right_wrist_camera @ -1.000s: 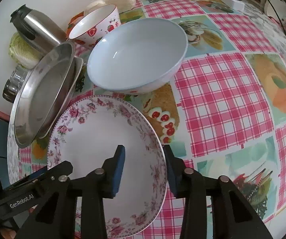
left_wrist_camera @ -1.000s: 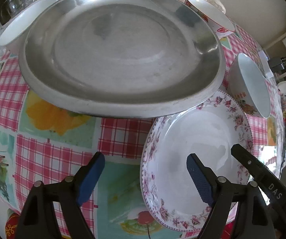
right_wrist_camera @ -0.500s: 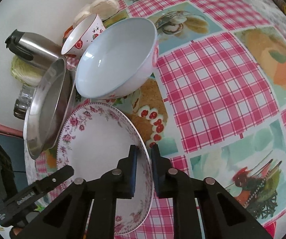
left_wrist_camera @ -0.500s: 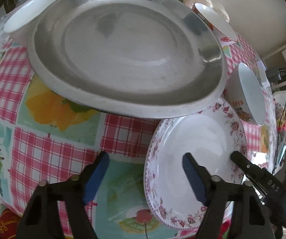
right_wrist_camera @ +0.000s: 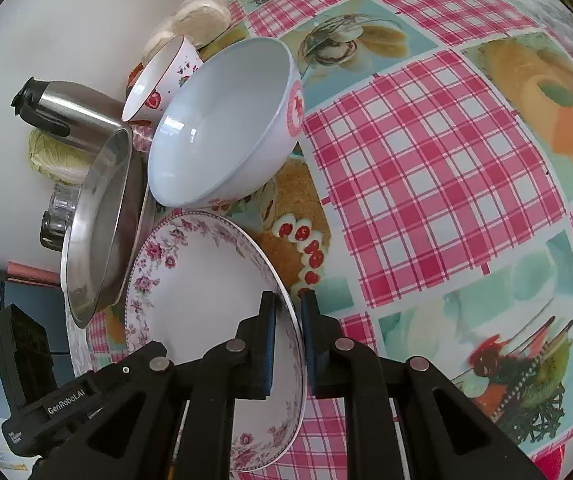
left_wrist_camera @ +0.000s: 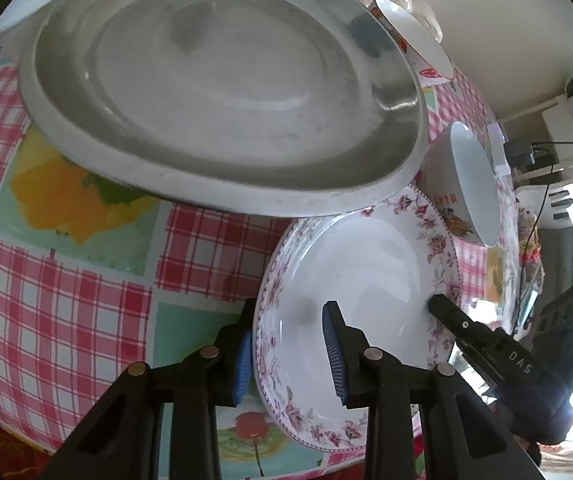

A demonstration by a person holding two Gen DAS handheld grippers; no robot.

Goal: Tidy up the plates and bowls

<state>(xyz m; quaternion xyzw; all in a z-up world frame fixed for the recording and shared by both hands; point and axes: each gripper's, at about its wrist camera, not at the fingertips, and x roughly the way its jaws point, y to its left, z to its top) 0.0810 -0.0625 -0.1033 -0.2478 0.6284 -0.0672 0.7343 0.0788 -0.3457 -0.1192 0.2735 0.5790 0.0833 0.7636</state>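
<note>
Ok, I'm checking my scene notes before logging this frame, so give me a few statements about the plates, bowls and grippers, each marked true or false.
1. Both grippers grasp the floral plate. True: the right gripper pinches one edge, and the left gripper has its fingers either side of the opposite rim.
2. The steel tray lies flat on the tablecloth. False: it rests on another dish, overlapping it.
3. The white bowl is stacked on the floral plate. False: it sits beside it on the cloth.
4. A steel kettle stands near the wall. True.
</note>
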